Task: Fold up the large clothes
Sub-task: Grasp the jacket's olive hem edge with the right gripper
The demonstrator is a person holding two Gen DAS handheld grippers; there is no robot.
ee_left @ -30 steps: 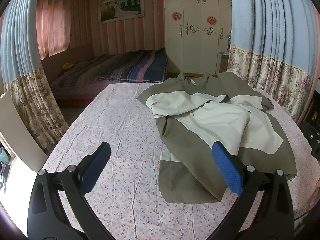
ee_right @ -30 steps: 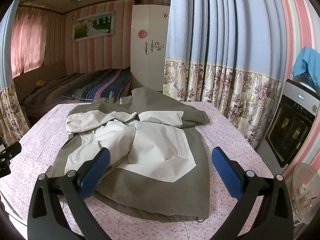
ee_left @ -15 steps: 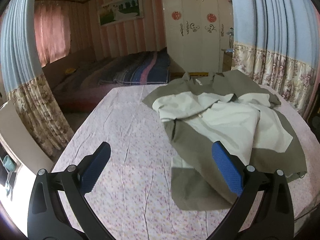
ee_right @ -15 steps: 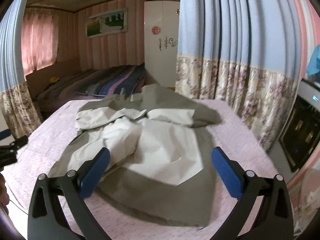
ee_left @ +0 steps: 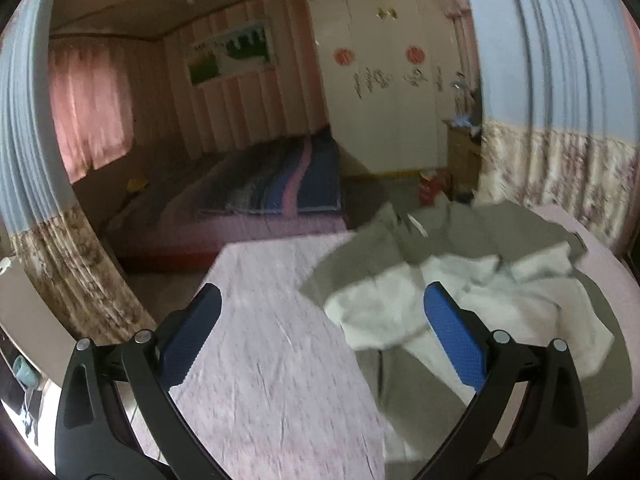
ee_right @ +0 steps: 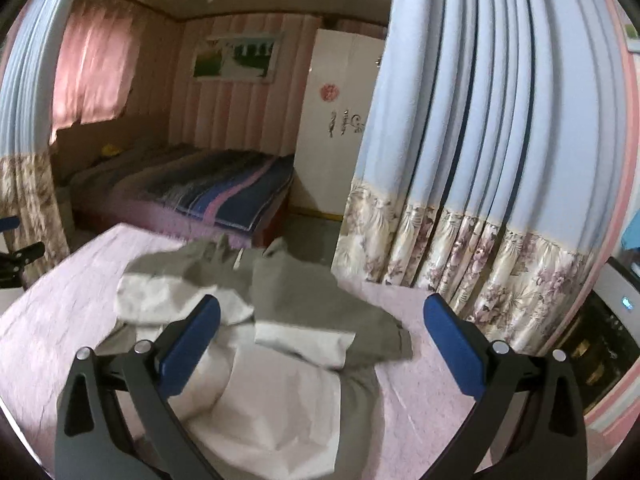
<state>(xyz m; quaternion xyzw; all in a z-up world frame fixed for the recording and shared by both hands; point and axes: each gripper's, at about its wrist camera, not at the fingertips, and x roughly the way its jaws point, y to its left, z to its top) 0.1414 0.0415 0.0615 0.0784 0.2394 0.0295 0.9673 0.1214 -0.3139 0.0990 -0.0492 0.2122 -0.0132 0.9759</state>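
Pink striped walls and blue curtains (ee_right: 472,152) ring a counter (ee_left: 272,360) under a flowered pink cloth. On it a crumpled olive-and-cream jacket (ee_right: 288,360) lies lengthwise away from both tongs. The right tongs (ee_right: 320,336), spread wide and empty, hang directly over it; the left tongs (ee_left: 322,332), likewise wide and empty, have it off to their right. Nothing blocks either reach.

Both views have swung upward and gone blurred over the last second. The jacket (ee_left: 460,292) now sits lower in the left view, with more of the bed (ee_left: 256,200) showing. In the right view the curtain (ee_right: 472,160) looms larger and the jacket (ee_right: 280,340) lies lower.
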